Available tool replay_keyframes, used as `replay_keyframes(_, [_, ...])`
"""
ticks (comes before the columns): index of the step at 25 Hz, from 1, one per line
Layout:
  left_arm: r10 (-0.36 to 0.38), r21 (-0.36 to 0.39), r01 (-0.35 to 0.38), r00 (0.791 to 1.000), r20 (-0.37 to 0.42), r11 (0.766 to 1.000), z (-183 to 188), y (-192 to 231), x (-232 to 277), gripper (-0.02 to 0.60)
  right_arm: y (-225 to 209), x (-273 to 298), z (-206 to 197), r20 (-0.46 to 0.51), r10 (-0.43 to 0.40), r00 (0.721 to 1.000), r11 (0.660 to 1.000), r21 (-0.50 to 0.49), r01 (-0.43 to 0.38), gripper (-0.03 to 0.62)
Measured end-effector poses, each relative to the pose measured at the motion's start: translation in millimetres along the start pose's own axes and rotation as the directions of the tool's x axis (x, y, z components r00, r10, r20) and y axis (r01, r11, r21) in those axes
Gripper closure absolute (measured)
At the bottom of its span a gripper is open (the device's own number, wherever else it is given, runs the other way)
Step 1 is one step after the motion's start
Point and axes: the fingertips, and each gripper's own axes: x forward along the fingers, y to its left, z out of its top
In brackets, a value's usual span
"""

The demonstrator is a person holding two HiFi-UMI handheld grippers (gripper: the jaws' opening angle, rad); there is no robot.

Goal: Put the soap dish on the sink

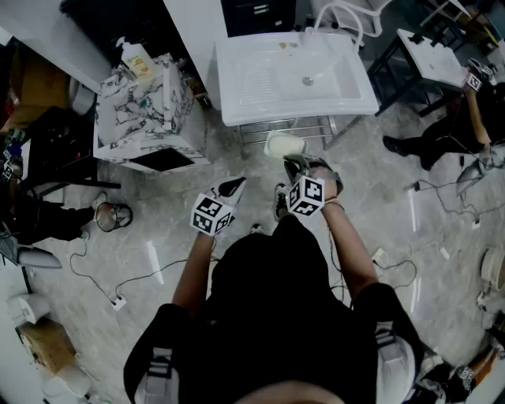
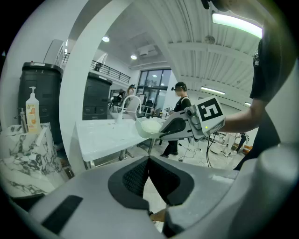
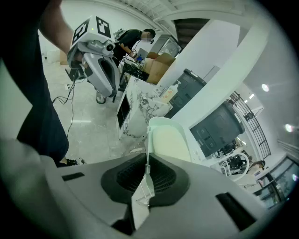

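The pale green soap dish hangs in the air just in front of the white sink, below its front edge. My right gripper is shut on the dish's near rim. In the right gripper view the dish stands on edge between the jaws of the right gripper. My left gripper is to the left of the dish and apart from it. Its jaws meet with nothing between them in the left gripper view, which also shows the dish and the sink.
A marble-patterned cabinet with a soap bottle stands left of the sink. A curved faucet rises at the sink's back. Cables trail over the floor. Another person is at the right by a second white basin.
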Motion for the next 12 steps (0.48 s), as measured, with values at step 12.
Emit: replay_keyframes(12, [-0.028, 0.028, 0.028, 1.0, -0.009, 0.999, -13, -21, -25, 0.581, 34, -28, 11, 0.003, -0.017, 1.0, 0.999, 0.049, 0.016, 0.579])
